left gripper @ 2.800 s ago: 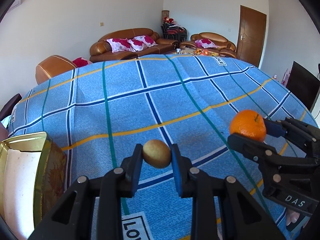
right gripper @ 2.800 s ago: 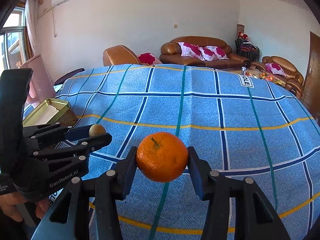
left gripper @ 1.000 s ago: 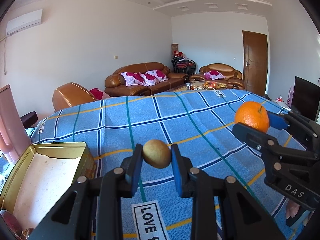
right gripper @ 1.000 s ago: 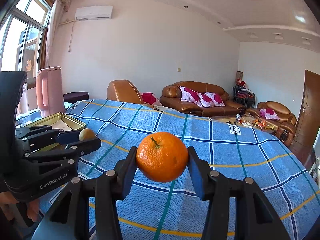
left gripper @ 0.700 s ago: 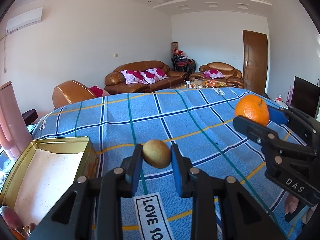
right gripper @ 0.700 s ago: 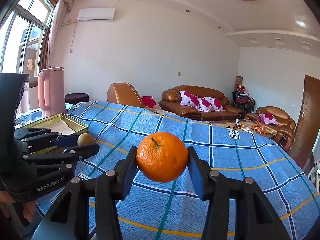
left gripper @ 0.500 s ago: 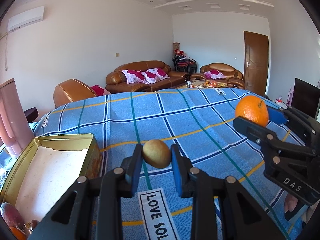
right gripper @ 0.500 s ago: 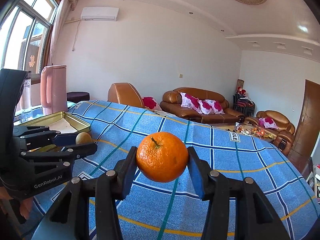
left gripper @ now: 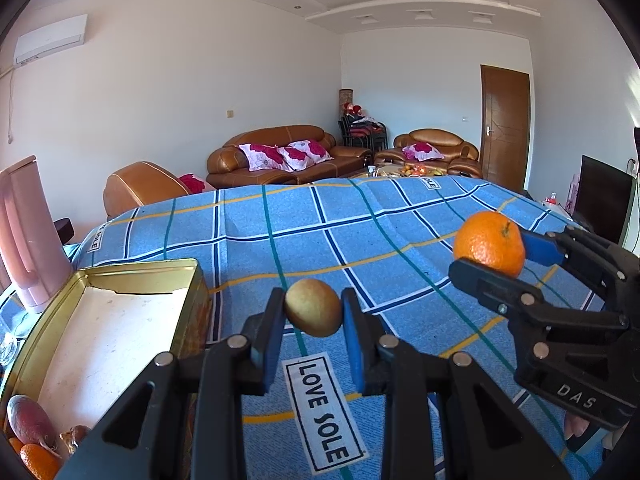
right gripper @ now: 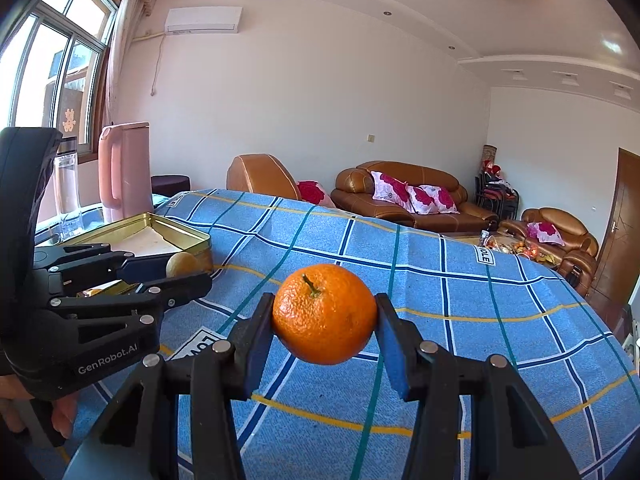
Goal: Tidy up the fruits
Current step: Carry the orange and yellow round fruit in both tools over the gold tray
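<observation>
Left wrist view: the left hand-held gripper (left gripper: pixel 313 314) is clamped on a small yellow-brown fruit (left gripper: pixel 313 307), held in the air above the blue checked cloth (left gripper: pixel 280 232) that covers the table.
Right wrist view: the right hand-held gripper (right gripper: pixel 324 316) is clamped on an orange (right gripper: pixel 324 314), stem up, also clear of the cloth.
Destination: a gold tin (left gripper: pixel 120 276) lies open at the left, just beside the left hand-held gripper; its near corner already holds a few fruits (left gripper: pixel 34 436), the rest of its floor is bare.
Step in hand: the carry, as I judge it; both fruits are lifted and neither is over the tin yet.
Next move: bring the small fruit over the tin's rim, lower it onto the bare floor, then part the fingers; the orange has farther to travel and should follow behind.
Care needed: the two hand-held grippers are near each other, so one at a time at the tin seems wise, and round fruit may roll once let go.
</observation>
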A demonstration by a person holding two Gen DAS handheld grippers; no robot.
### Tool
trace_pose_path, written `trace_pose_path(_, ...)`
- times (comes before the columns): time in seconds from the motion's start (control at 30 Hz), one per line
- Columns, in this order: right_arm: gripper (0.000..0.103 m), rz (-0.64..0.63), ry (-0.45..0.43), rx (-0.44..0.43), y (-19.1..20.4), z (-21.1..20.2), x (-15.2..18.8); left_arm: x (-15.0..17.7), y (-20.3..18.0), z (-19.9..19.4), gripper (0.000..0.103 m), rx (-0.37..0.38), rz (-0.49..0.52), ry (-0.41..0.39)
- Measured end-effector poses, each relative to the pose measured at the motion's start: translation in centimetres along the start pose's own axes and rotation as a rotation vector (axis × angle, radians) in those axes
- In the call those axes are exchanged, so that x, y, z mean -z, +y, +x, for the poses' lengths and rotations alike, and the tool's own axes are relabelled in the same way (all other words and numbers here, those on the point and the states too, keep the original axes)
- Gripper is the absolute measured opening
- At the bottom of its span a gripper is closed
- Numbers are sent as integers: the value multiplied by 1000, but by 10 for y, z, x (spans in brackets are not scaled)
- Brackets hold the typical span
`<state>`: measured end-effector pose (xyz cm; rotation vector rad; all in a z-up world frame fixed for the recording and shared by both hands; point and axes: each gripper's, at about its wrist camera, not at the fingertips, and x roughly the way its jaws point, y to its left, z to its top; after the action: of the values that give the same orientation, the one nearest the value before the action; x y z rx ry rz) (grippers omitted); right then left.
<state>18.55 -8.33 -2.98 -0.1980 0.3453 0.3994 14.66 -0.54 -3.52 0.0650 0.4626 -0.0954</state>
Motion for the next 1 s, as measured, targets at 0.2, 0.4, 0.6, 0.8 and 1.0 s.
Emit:
trace_pose_path(0.2,51,-15,-3,-28,20,-8,1,5,7,-13,29,-7,2,-13)
trace_pose_path(0.4,51,-21,-6,-52,37,-12,2,7,16,-30,29,-27,5,-36)
trace_pose_path(0.6,51,-19,-7,-80,52,-15,1,10,24,-46,29,-45,6,-58)
trace_pose_path(0.8,51,-22,-9,-109,67,-15,0,16,37,-57,29,-71,-4,-60)
trace_pose_path(1.0,51,-33,-1,-144,82,-15,-1,21,49,-65,29,-83,-21,-57)
